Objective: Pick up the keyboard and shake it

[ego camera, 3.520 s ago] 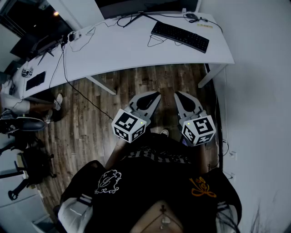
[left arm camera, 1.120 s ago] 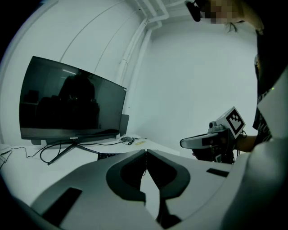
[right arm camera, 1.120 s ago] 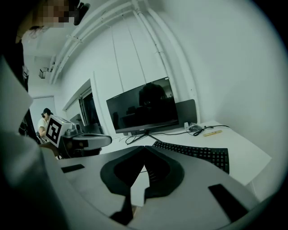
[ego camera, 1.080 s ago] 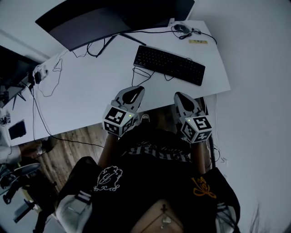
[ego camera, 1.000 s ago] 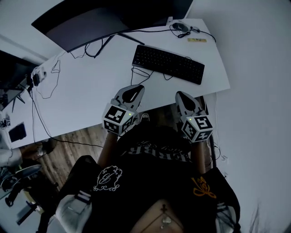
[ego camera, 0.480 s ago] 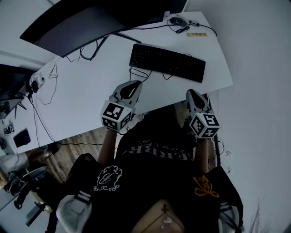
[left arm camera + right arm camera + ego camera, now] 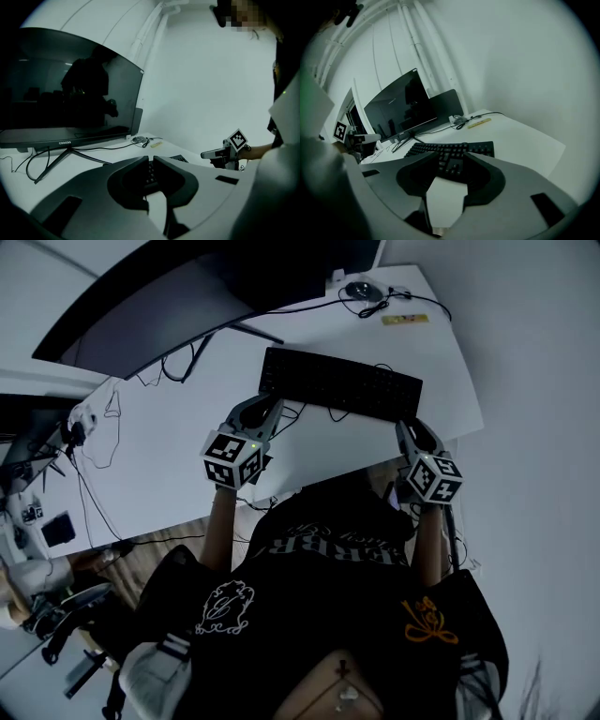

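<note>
Head view, keyboard (image 7: 342,383) ahead, left gripper (image 7: 271,406) pressed together near its left end, right gripper (image 7: 412,430) opening (empty)

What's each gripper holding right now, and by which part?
Nothing is held. The left gripper is shut and empty beside the keyboard; the right gripper is opening, with nothing between its jaws, near the other end.

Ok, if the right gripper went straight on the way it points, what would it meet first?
Most likely the keyboard: it lies dead ahead of the right gripper, whose jaws are opening with nothing between them yet. How far off it is, is hard to judge.
</note>
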Tool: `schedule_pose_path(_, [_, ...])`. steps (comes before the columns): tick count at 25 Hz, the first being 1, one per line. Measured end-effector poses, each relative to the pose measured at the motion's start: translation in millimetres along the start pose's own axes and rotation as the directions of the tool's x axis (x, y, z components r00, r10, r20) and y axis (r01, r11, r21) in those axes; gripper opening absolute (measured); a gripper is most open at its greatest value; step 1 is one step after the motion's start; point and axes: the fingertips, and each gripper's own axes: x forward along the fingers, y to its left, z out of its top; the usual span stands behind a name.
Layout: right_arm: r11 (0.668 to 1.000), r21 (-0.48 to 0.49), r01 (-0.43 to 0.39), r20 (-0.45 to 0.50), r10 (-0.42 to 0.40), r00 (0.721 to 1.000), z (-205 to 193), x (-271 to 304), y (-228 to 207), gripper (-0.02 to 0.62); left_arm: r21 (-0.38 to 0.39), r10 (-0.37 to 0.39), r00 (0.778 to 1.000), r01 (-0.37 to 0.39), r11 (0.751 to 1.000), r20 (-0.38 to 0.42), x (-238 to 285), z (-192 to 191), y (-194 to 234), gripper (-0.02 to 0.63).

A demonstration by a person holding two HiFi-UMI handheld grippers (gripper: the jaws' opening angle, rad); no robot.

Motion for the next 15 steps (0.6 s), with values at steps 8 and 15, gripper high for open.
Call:
schedule_pose_path(8, [0.983, 0.172, 0.058, -0.085, -0.044, 0.995, -39, 39, -68, 0.242, 0.003, 0.028, 0.994, -0.027, 1.0, -0.101, 56, -9, 49, 0.136])
schedule_pose_path(15, [0.969, 0.226, 0.104, -0.148, -0.071, 0.986, -65, 56, -88, 0.275, 0.025, -0.003, 0.955, 0.01, 1.0, -0.296, 100, -47, 103, 0.197])
